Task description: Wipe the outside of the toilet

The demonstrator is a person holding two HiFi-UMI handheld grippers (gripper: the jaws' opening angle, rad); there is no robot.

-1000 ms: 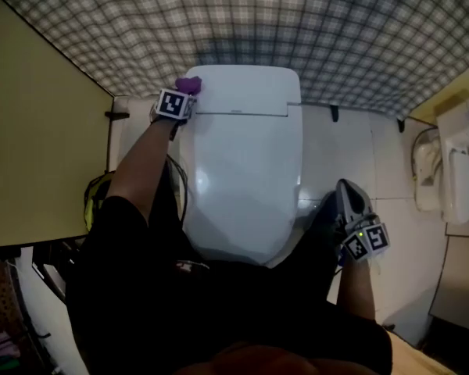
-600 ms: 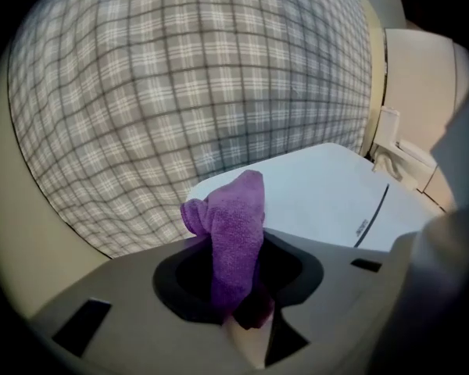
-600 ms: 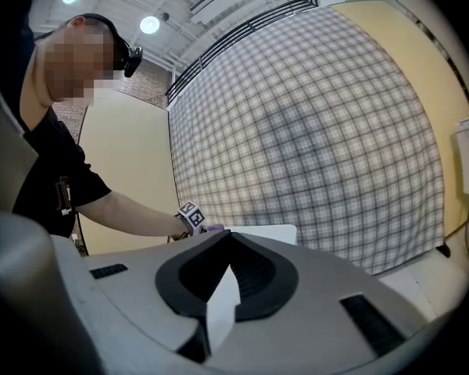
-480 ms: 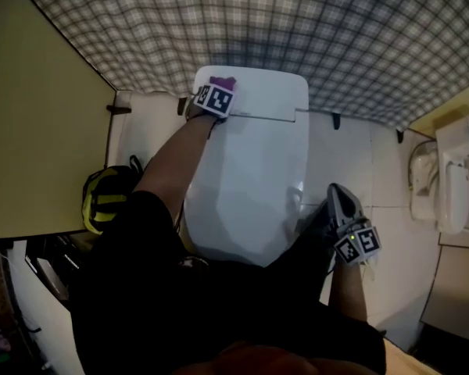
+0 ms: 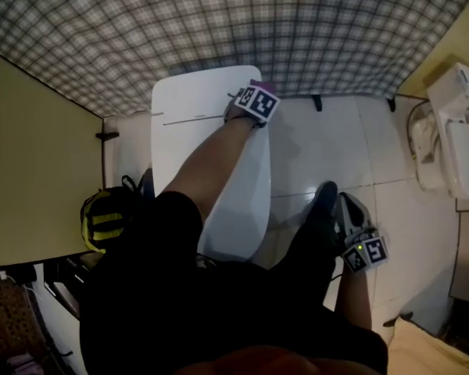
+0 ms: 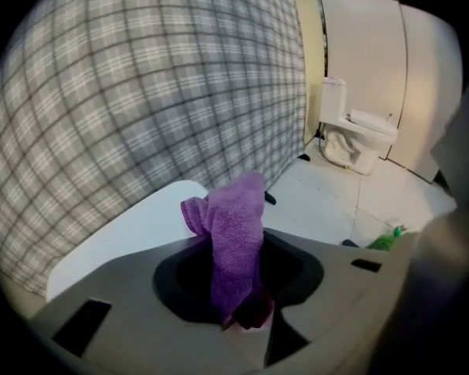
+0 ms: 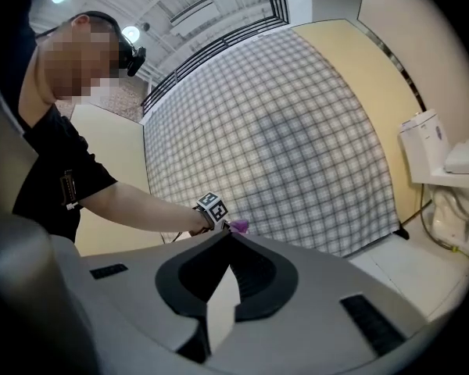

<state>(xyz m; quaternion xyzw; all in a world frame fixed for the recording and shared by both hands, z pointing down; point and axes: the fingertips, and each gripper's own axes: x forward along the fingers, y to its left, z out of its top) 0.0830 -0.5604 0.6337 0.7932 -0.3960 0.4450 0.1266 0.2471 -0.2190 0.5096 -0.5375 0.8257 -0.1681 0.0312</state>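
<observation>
Nearest in the head view, the person's dark clothing fills the lower frame and hides the near end of the toilet (image 5: 211, 170).

Right gripper (image 5: 345, 205): held low at the right, over the tiled floor (image 5: 320, 147), well apart from the toilet. Its own view shows the jaws closed tip to tip with nothing between them.

Left of the toilet, a yellow-and-black object (image 5: 103, 216) lies beside the yellow partition (image 5: 31, 155). It is partly covered, and what it is cannot be made out.

Left gripper (image 5: 259, 98): reached across to the far right edge of the toilet top. Its jaws are clamped on a purple cloth (image 6: 236, 233), which stands up out of the jaws and covers the jaw tips. The cloth end lies over the white edge. Whether it presses on the surface cannot be told.

A small green item (image 6: 386, 241) sits on the floor at the right, cut off by the gripper body.

Farther right, a second toilet (image 5: 449, 147) stands at the frame edge. A checked wall (image 5: 219, 22) closes the far side.
</observation>
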